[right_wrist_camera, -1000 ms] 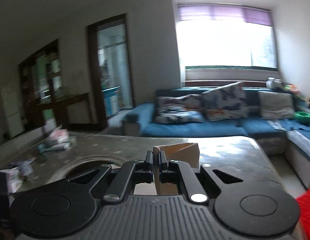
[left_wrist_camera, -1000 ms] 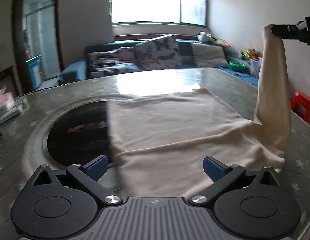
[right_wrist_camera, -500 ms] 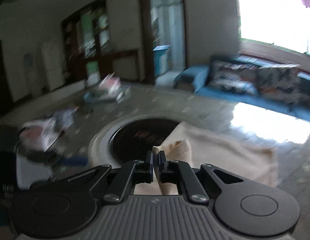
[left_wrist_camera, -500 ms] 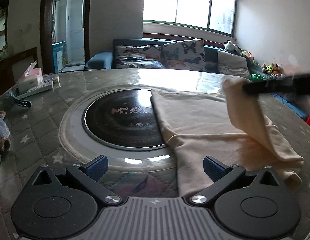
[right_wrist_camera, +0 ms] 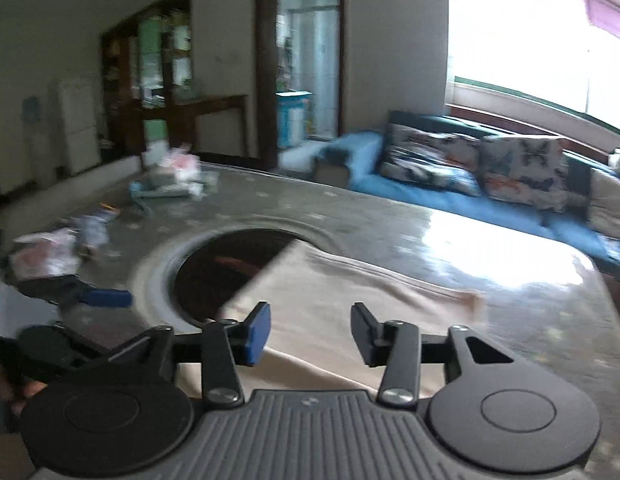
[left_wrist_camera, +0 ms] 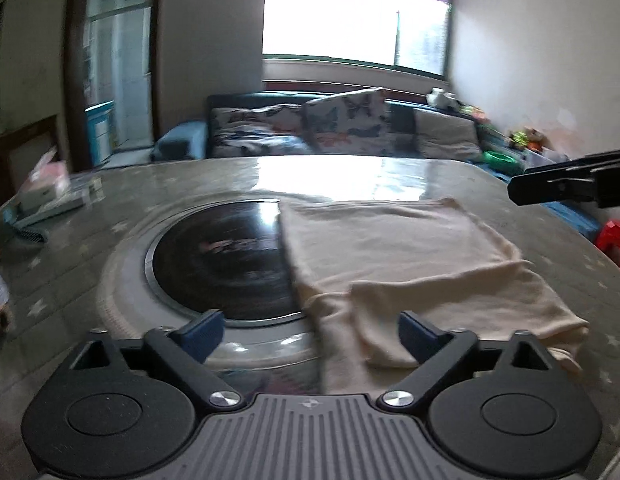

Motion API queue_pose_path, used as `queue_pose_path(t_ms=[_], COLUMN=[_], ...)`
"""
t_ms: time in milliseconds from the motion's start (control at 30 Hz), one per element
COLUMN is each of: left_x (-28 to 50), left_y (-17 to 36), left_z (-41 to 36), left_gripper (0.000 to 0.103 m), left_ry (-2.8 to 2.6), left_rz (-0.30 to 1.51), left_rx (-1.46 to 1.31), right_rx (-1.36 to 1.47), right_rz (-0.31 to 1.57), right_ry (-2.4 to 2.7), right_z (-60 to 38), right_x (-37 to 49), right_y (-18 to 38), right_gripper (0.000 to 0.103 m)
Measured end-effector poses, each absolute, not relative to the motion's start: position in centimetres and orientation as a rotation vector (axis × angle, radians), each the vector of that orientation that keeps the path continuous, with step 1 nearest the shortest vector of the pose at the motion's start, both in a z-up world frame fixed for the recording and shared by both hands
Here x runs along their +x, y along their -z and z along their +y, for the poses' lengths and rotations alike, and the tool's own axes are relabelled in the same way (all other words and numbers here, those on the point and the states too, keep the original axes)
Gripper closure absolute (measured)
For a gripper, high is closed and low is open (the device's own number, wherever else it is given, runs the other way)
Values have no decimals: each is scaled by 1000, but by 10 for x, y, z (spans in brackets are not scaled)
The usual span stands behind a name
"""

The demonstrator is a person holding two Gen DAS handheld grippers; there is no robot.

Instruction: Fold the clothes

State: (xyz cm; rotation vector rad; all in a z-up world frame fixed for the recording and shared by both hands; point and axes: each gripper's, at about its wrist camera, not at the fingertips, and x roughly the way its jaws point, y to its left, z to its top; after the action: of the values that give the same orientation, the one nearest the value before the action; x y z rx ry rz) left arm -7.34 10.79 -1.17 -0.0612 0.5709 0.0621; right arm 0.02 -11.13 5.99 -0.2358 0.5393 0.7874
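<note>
The cream garment (left_wrist_camera: pixel 394 248) lies spread on the table (left_wrist_camera: pixel 350 172), one side overlapping the dark round cooktop (left_wrist_camera: pixel 218 256) set into the tabletop, with a flap already turned over along its near edge. It looks like a light, soft knit that will sag and crease wherever it is lifted, so a pinch at a corner or along a folded edge should carry it better than a grab in the middle; the glossy table cover may let it slide when pulled. The left hand-held gripper (left_wrist_camera: pixel 310 330) stands wide, its jaws closing, over the near flap with cloth below them but nothing pinched. The right hand-held gripper (right_wrist_camera: pixel 310 330) is half apart and opening just above the cloth, gripping nothing. Loose packets and papers (right_wrist_camera: pixel 170 178) sit well apart at the far left of the table; a sofa (right_wrist_camera: pixel 470 176) stands beyond. Nothing appears to block the next fold.
</note>
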Motion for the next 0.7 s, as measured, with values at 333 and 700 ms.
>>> queue_pose_path(t_ms=[333,700], left_x=[-53,-54], left_y=[26,32], left_z=[78,77], left_gripper=[53,86], left_ry=[11,-15], left_rz=[634,652], left_rx=[13,89], right_rx=[-308,-371], right_rz=[661,732], right_ry=[-566,-571], right_z=[-190,-186], right_x=[19,14], right_y=[-20,32], right_gripper=[38,28])
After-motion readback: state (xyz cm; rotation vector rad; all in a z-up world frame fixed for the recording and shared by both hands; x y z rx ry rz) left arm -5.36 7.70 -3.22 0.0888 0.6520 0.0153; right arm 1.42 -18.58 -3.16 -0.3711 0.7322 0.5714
